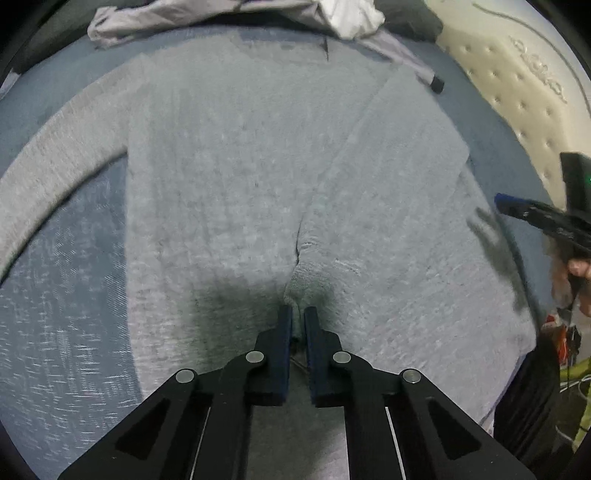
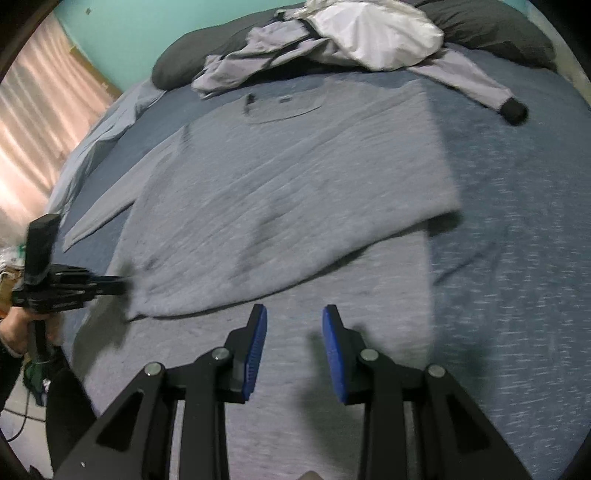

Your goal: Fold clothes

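A grey knit sweater [image 1: 240, 166] lies spread on a blue bed sheet [image 1: 66, 295], one long sleeve curving off to the left. My left gripper [image 1: 298, 314] is shut on a puckered fold of the sweater near its lower hem. In the right wrist view the sweater [image 2: 295, 177] has its right side folded over, and the left gripper [image 2: 118, 284] shows at its left edge. My right gripper [image 2: 294, 314] stands open just above the grey fabric, with nothing between its blue pads. It also shows at the right edge of the left wrist view, the right gripper [image 1: 506, 203] hovering off the sweater's side.
At the head of the bed lie a lilac jacket [image 2: 258, 48], a white garment [image 2: 376, 33] and dark pillows [image 2: 491, 29]. The jacket's black-cuffed sleeve [image 2: 513, 110] reaches onto the sheet. A cream quilted mattress side [image 1: 517, 92] is on the right, a pink curtain [image 2: 37, 129] on the left.
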A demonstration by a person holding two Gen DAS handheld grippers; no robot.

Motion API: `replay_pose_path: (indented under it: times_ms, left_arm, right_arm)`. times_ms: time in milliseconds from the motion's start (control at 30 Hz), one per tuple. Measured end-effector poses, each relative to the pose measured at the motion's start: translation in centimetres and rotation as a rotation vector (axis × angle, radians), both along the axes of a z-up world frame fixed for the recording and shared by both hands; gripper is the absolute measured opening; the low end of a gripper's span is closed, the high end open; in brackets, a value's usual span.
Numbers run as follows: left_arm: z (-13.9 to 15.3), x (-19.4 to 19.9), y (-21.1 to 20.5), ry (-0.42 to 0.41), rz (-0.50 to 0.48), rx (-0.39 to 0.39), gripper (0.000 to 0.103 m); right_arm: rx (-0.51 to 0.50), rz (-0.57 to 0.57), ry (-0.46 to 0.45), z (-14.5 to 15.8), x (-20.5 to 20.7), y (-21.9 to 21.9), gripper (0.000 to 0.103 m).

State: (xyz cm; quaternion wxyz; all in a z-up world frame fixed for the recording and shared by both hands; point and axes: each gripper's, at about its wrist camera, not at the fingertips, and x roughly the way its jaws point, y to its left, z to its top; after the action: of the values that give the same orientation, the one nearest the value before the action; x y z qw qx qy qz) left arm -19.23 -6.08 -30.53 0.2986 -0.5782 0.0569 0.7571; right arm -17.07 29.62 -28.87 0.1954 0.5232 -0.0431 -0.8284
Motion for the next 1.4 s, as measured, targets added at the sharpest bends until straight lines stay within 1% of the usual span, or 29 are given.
replay_pose_path:
  times_ms: [200,300,333,400,467,567,700,800,933,1067,1300,1333,1367,1400]
  left_arm:
    - [4.7,-0.1,-1.9,0.079,0.017,0.030,0.007]
    - [6.4,-0.3,-2.6,0.104,0.032,0.034,0.007]
    - [6.8,-0.3,-2.8,0.111,0.036,0.034,0.007]
    - [8.0,-1.1,-1.7,0.123,0.040,0.034,0.007]
    - [9.3,-0.8,-2.3,0.132,0.041,0.038,0.007]
    - [9.7,-0.2,-2.6,0.141,0.033,0.033,0.007]
    - [9.5,-1.2,-2.3,0.142,0.031,0.025,0.007]
    - [9.4,-1.5,-2.8,0.146,0.045,0.021,0.007]
    - [9.1,-2.0,-4.3,0.134,0.086,0.038,0.007]
    - [8.5,-2.0,-5.7,0.125,0.116,0.039,0.007]
    - [7.2,-1.9,-6.9,0.101,0.137,0.031,0.007]
    - [7.0,-1.9,-6.9,0.099,0.138,0.031,0.007]
    - [6.9,-1.8,-6.9,0.098,0.138,0.032,0.007]
    - [6.9,-1.8,-6.8,0.097,0.135,0.030,0.007]
  right_arm:
    - [0.120,-0.105,0.076,0.6,-1.6,4.3,0.031]
    - [0.169,-0.186,0.077,-0.2,-3.0,6.8,0.033]
    - [0.173,-0.212,0.069,-0.6,-3.6,7.5,0.033]
    - [0.154,-0.250,0.048,-1.5,-4.7,8.8,0.033]
    - [0.134,-0.262,0.034,-2.3,-5.6,9.2,0.033]
    - [0.110,-0.242,0.022,-3.5,-7.1,8.7,0.033]
    - [0.086,-0.216,0.028,-4.5,-8.7,7.6,0.033]
    - [0.070,-0.197,0.041,-4.9,-9.8,6.8,0.033]
    - [0.073,-0.178,0.070,-4.8,-10.6,5.8,0.033]
    - [0.073,-0.172,0.110,-4.6,-11.7,5.0,0.033]
    - [0.097,-0.133,0.112,-5.1,-12.6,4.2,0.032]
    - [0.099,-0.132,0.114,-4.9,-12.6,4.3,0.029]
    - [0.100,-0.128,0.121,-4.7,-12.6,4.4,0.014]
    - [0.115,-0.123,0.134,-4.3,-12.5,4.4,0.009]
